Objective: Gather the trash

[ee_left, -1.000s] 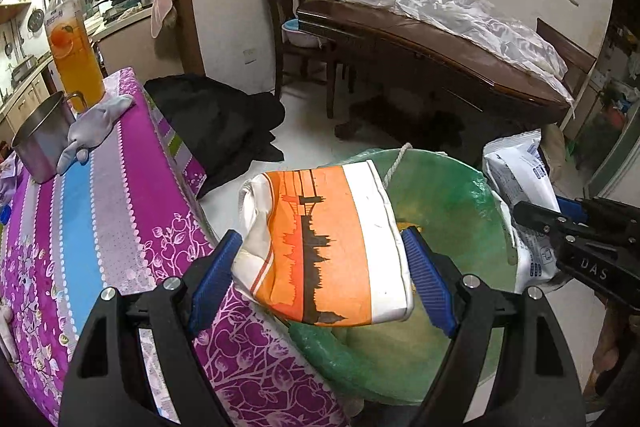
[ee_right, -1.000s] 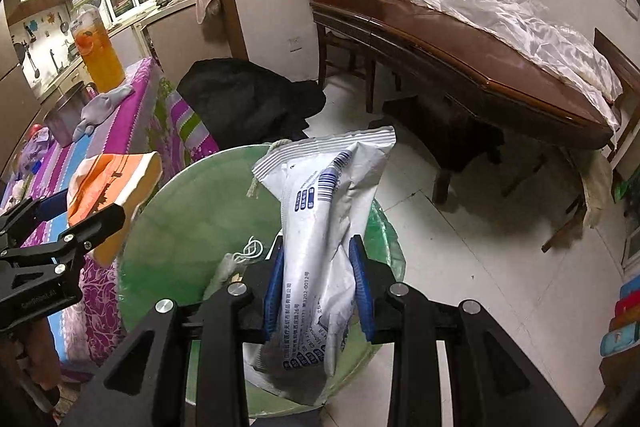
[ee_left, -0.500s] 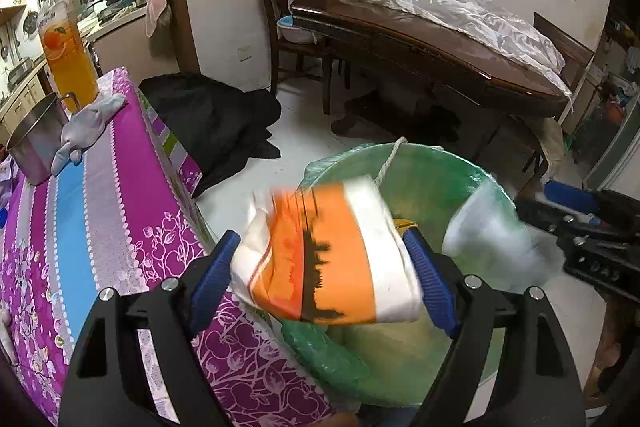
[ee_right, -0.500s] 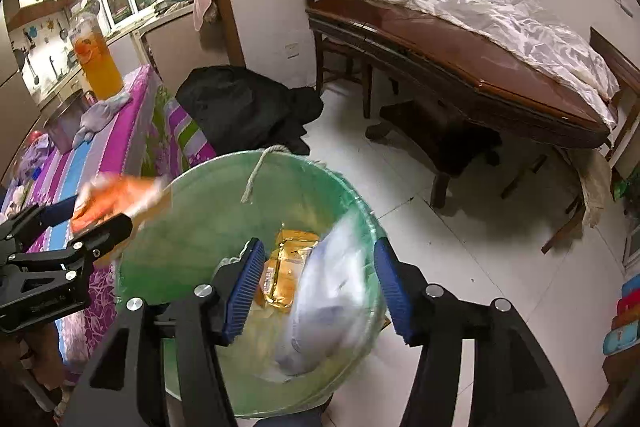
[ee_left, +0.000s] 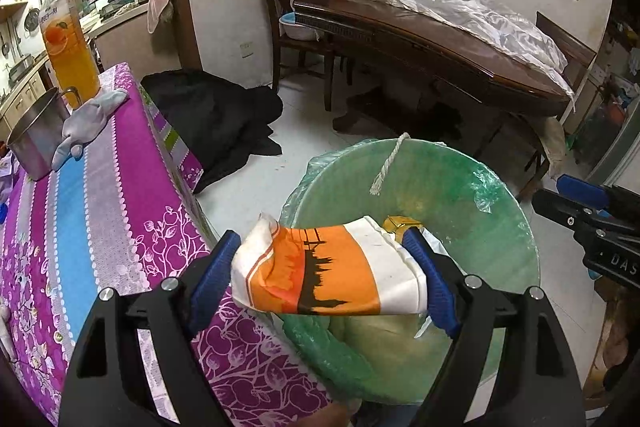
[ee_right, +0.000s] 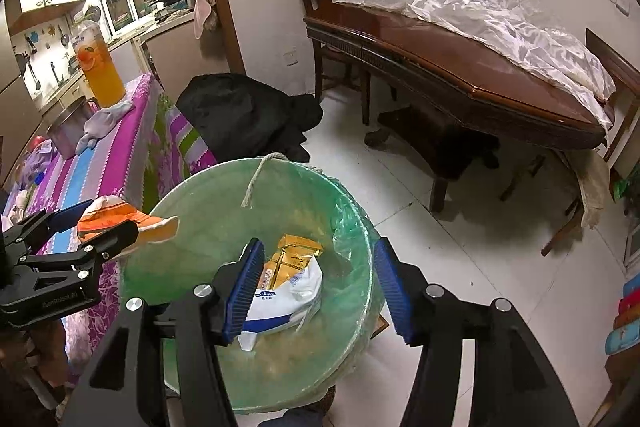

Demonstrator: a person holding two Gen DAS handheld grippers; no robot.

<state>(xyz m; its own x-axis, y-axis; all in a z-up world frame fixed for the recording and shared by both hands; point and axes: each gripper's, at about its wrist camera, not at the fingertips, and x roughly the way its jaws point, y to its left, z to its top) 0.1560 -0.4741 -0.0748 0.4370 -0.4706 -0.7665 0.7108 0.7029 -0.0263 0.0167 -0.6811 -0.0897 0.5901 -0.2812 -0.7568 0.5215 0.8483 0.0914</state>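
Orange and white, printed with a dark skyline, the flattened carton [ee_left: 328, 267] is the piece of trash not yet binned. It sits crosswise between the blue pads of the left gripper [ee_left: 324, 277], pinched at both ends, jaws spread about as wide as the carton is long. It hangs over the near-left rim of the green-lined bin [ee_left: 516, 239], roughly at the bin's eight o'clock in the left wrist view. I judge it is held there, partly above the opening and partly above the table edge, so that letting go will drop it inside; a little more travel toward the bin's centre would make that safer, since the carton's left end hangs outside the rim.

Inside the bin, a white and blue wrapper [ee_right: 280, 299] lies crumpled on the bottom beside a gold packet [ee_right: 294, 253], at about six o'clock in the right wrist view. The right gripper [ee_right: 318, 285] hovers above them with its jaws wide apart and nothing between them, which reads as a release position over the opening. A cord [ee_right: 258, 179] hangs over the bin's far rim at twelve o'clock.

Further out, at nine to ten o'clock, the table with the purple and blue striped cloth [ee_left: 88, 195] butts against the bin and carries a steel pot [ee_left: 34, 143], a grey rag [ee_left: 86, 125] and a jug of orange drink [ee_left: 68, 51]. A black heap [ee_left: 216, 123] lies on the floor at eleven o'clock.
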